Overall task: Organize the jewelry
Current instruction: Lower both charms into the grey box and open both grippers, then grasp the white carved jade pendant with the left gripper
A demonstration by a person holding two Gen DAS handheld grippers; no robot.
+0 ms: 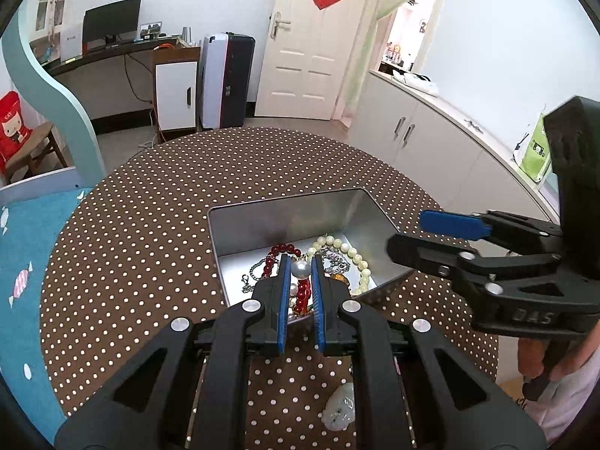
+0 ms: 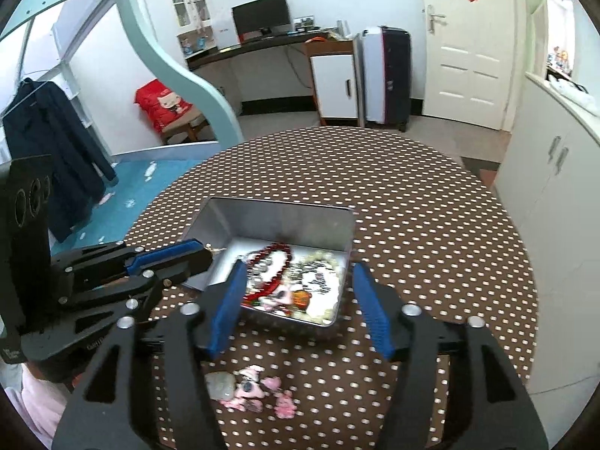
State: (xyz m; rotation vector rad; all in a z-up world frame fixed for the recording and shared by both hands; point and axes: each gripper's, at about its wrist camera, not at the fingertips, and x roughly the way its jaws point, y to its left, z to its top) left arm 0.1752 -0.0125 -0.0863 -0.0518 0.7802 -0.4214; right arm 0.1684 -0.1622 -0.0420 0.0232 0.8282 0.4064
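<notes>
Pink charms [image 2: 258, 393] on dotted table [image 2: 431, 225], nearest. Right tongs [image 2: 300, 300] wide apart, empty, above tin [image 2: 277, 221] of beads [image 1: 296, 273]. Left tongs [image 1: 300, 273] nearly closed; grip on anything unclear.

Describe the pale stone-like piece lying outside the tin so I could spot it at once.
Start at the round table with the brown polka-dot cloth and find the open silver tin of beads. The pale carved pendant lies on the cloth on the near side of the tin. It is whitish-green, smooth and lumpy, unlike the pink trinkets beside it.
</notes>
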